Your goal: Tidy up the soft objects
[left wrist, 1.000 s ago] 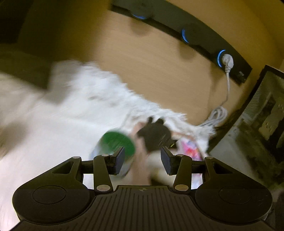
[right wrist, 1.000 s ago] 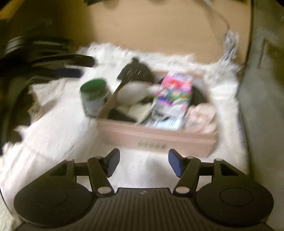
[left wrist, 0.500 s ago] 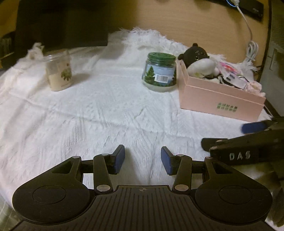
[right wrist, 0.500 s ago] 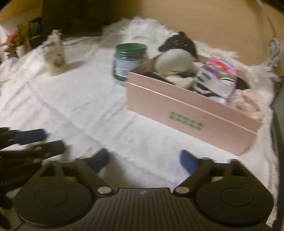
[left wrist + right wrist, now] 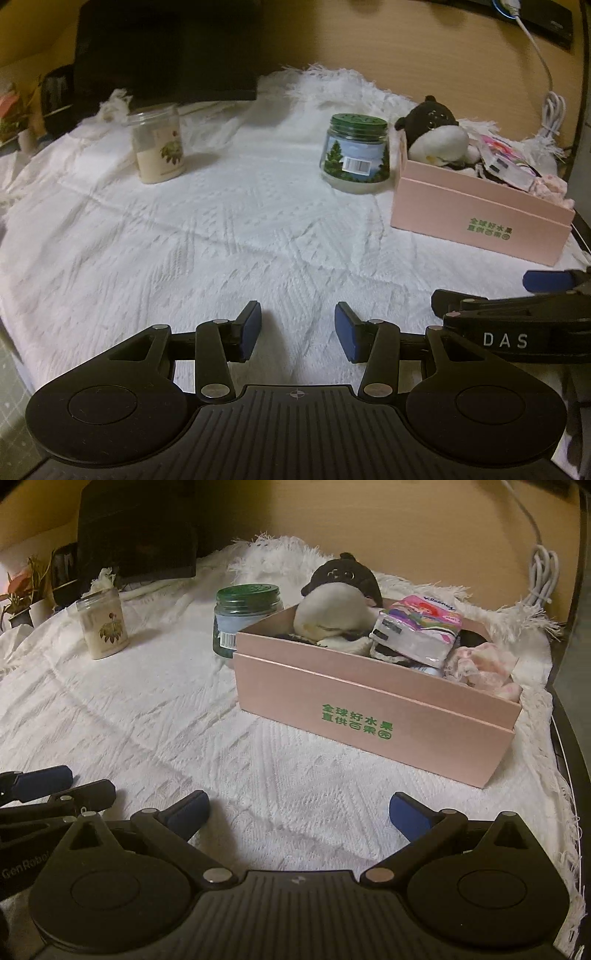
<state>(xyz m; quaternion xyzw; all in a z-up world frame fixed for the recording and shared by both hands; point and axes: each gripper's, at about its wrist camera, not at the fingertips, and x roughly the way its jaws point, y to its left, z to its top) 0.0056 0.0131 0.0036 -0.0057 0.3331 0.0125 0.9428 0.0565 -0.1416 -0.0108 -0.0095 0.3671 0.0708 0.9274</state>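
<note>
A pink cardboard box (image 5: pixel 373 716) with green print stands on the white textured cloth (image 5: pixel 147 716). In it lie a black-and-white plush toy (image 5: pixel 332 609), a colourful tissue pack (image 5: pixel 421 627) and a pink-white fabric piece (image 5: pixel 480 664). The box also shows at the right of the left wrist view (image 5: pixel 476 218), with the plush (image 5: pixel 436 136) at its left end. My left gripper (image 5: pixel 297 330) is open and empty, low over the cloth. My right gripper (image 5: pixel 299 812) is wide open and empty, in front of the box.
A green-lidded glass jar (image 5: pixel 356 155) stands just left of the box. A cream jar with a leaf label (image 5: pixel 159 144) stands further left. A dark block (image 5: pixel 166 48) sits at the back. A white cable (image 5: pixel 550 107) hangs at the back right.
Both grippers pulled back from the box and came down low over the cloth's front. The right gripper's jaws spread wider. The view has steadied.
</note>
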